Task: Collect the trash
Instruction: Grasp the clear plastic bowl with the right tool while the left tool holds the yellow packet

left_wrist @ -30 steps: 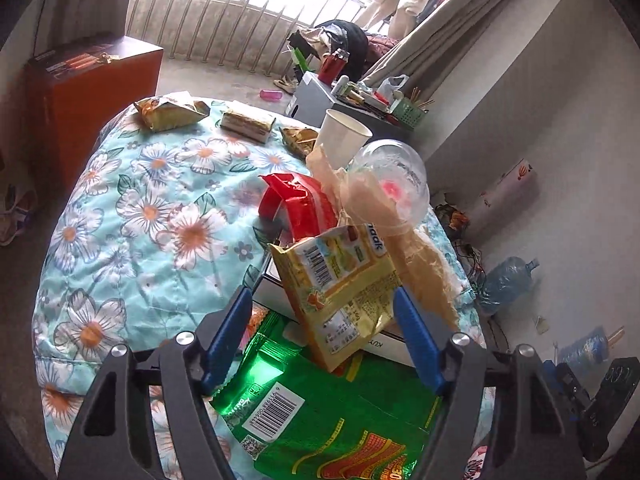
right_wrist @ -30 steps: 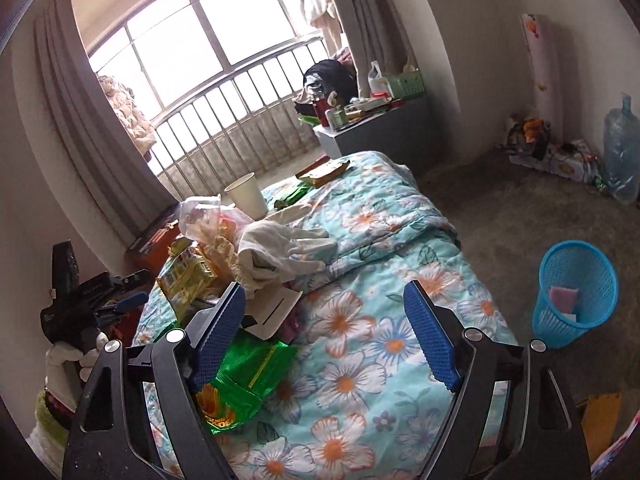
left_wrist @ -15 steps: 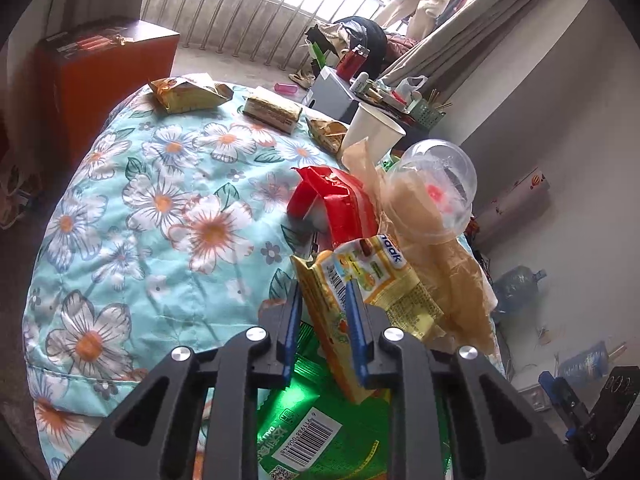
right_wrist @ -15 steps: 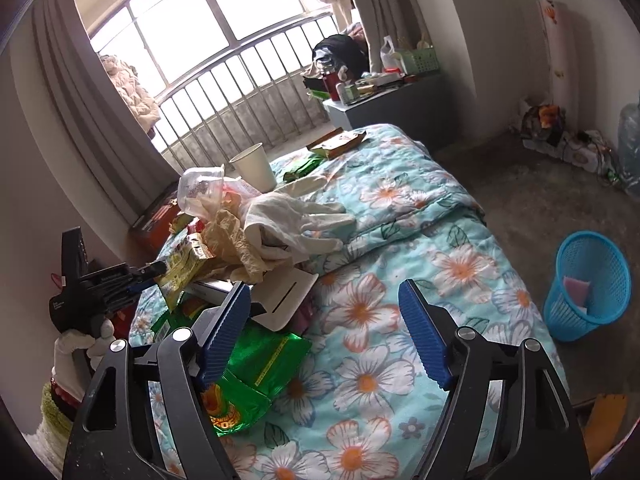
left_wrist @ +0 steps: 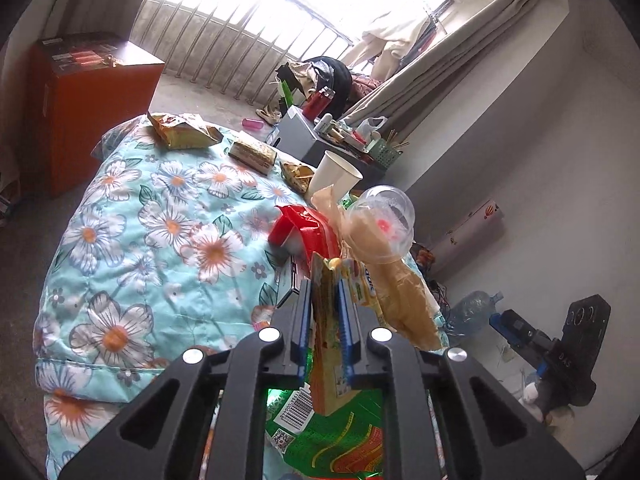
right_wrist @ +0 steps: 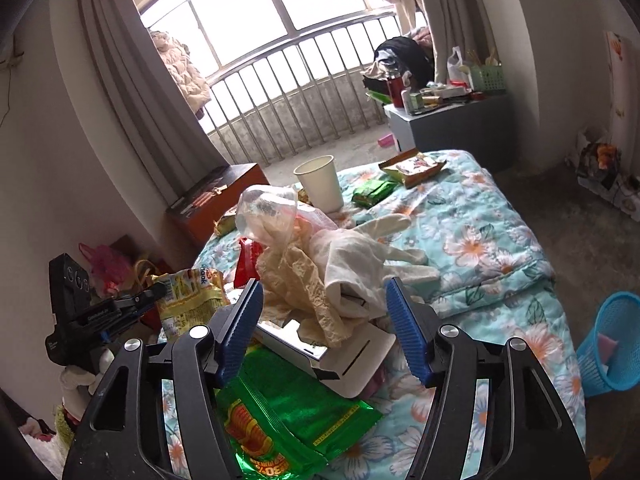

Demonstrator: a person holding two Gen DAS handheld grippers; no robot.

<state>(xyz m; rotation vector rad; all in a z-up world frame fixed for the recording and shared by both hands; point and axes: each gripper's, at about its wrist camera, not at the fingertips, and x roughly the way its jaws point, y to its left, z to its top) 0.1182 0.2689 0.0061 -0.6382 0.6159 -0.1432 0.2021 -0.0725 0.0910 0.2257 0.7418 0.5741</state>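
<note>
Left claw (left_wrist: 325,312) closing, clamped on the yellow snack packet (left_wrist: 326,360) above the bed's (left_wrist: 160,240) trash pile. Right claw (right_wrist: 322,328) apart, closing around the crumpled beige wrapper (right_wrist: 304,280), not pressing.

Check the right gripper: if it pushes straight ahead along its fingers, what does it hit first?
Probably the crumpled beige paper and white glove heaped between the closing, still empty jaws of the right gripper; the white box lies just below. Depth is uncertain.
</note>
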